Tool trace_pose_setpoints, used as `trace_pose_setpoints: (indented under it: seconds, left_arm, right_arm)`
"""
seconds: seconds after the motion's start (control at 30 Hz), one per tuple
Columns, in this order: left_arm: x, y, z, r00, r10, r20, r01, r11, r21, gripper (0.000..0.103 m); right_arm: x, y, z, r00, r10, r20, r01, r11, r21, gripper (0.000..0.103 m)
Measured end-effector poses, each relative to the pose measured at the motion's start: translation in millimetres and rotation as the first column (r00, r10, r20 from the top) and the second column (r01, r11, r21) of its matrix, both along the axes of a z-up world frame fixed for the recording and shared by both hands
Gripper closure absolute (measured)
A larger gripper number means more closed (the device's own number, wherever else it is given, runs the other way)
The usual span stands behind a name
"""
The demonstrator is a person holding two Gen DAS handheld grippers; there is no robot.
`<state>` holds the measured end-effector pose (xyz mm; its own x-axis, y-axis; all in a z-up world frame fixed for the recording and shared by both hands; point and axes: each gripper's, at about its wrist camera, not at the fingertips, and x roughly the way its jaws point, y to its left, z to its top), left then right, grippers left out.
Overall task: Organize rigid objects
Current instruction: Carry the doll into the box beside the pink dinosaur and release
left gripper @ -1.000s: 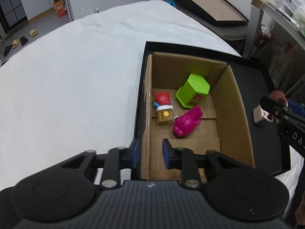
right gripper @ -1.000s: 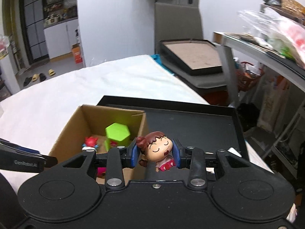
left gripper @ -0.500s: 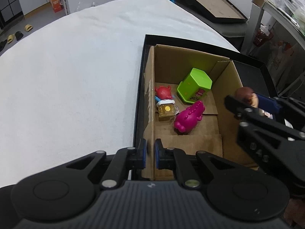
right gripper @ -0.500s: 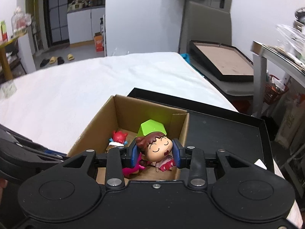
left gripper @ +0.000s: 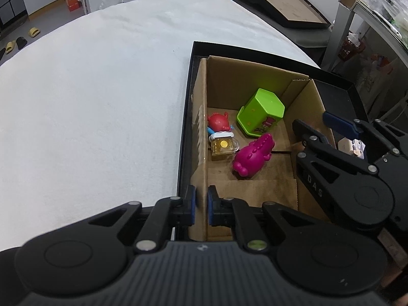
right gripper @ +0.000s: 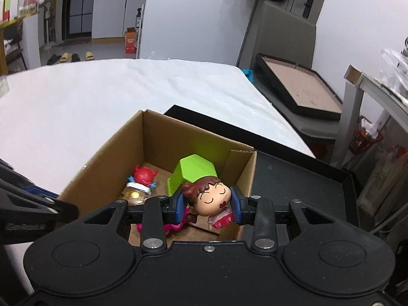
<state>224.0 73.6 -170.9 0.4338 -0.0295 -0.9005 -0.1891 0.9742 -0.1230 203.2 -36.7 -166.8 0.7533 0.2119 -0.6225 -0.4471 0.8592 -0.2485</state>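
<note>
Cartoon girl figurine (right gripper: 213, 199) positioned above cardboard box (left gripper: 257, 74).
Right tool (right gripper: 207, 205) pinches the figurine's head; left tool (left gripper: 201, 205) is clamped on the box's left wall.

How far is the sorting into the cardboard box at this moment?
Done: the green hexagonal cup, red figure, beer mug toy and magenta crocodile lie in the cardboard box. In hand: right gripper holds the doll over it; left gripper clamps the wall. Left: release the doll.

left tongs (left gripper: 201, 209) now pinching cardboard box (left gripper: 202, 127) wall, right tongs (right gripper: 207, 207) carried doll (right gripper: 213, 199) seemingly over box
</note>
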Motion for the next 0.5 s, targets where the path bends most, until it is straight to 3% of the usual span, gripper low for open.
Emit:
trace_pose_setpoints:
  seconds: [0.23,0.5]
  left_arm:
    - [0,-6,3,1.000,0.019,0.005,-0.019,0.999,0.028,0.093]
    - [1,-13,14,0.999,0.046,0.014,-0.047,0.996,0.082,0.087]
  right_arm:
    - [-3,-6,0,0.999,-0.004,0.042,0.006,0.999,-0.031,0.048]
    - [-1,-31,9,0.998,-0.053,0.037,0.052,0.998,0.026,0.042]
